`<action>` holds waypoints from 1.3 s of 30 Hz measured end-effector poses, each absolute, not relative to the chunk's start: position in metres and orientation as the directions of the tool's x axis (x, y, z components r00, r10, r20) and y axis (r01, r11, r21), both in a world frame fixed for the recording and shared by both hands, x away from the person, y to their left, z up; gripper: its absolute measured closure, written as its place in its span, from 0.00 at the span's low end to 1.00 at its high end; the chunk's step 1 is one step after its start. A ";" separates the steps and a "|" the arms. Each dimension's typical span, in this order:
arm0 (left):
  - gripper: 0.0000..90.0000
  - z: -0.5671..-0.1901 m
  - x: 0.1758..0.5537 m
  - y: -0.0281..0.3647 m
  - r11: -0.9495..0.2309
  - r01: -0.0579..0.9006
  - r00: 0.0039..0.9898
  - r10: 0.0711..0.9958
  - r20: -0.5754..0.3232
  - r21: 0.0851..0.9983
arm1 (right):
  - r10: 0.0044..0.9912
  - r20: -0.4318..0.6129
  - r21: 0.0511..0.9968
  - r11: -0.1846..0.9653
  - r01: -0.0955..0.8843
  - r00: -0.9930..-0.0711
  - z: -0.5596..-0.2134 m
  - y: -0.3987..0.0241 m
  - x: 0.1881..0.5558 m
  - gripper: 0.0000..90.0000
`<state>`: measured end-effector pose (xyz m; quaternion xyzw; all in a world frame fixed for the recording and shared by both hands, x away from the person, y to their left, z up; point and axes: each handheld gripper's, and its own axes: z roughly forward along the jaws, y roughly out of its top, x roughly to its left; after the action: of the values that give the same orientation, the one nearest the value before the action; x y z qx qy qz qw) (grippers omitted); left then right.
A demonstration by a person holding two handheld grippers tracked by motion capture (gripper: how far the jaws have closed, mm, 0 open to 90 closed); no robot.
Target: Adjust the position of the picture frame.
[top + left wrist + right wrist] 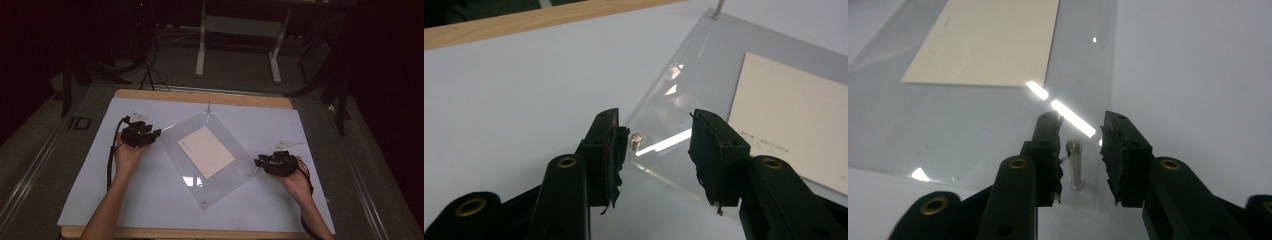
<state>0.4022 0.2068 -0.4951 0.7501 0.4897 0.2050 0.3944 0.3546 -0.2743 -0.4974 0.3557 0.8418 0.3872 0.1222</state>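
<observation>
Notably, left gripper (656, 150) and right gripper (1080, 152) each stand spread around a corner pin (636, 141) of the clear plate (170, 142); card (206, 151) print illegible; 6 o'clock pin faint.

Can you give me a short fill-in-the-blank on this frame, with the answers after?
1. The cream card lies under a clear ____ sheet.
2. A metal ____ stands between the right gripper jaws, untouched.
3. The left gripper sits at the sheet's ____ corner in the high view.

Missing words: acrylic; pin; left
</observation>
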 end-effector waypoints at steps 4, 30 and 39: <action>0.60 -0.496 0.410 0.205 -0.203 0.581 0.436 0.895 -0.091 0.788 | 0.702 0.078 0.731 0.442 0.520 -0.707 -0.506 -0.275 0.353 0.81; 0.60 -0.498 0.457 0.170 -0.257 0.565 0.480 0.875 -0.059 0.784 | 0.720 -0.016 0.673 0.521 0.525 -0.694 -0.520 -0.263 0.347 0.94; 0.61 -0.490 0.482 0.145 -0.332 0.526 0.568 0.822 -0.033 0.783 | 0.726 -0.015 0.675 0.515 0.529 -0.687 -0.520 -0.262 0.346 0.95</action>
<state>0.4824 0.1452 -0.4900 0.7940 0.4245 0.1886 0.3922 0.3463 -0.2623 -0.5200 0.3661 0.8573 0.3295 0.1496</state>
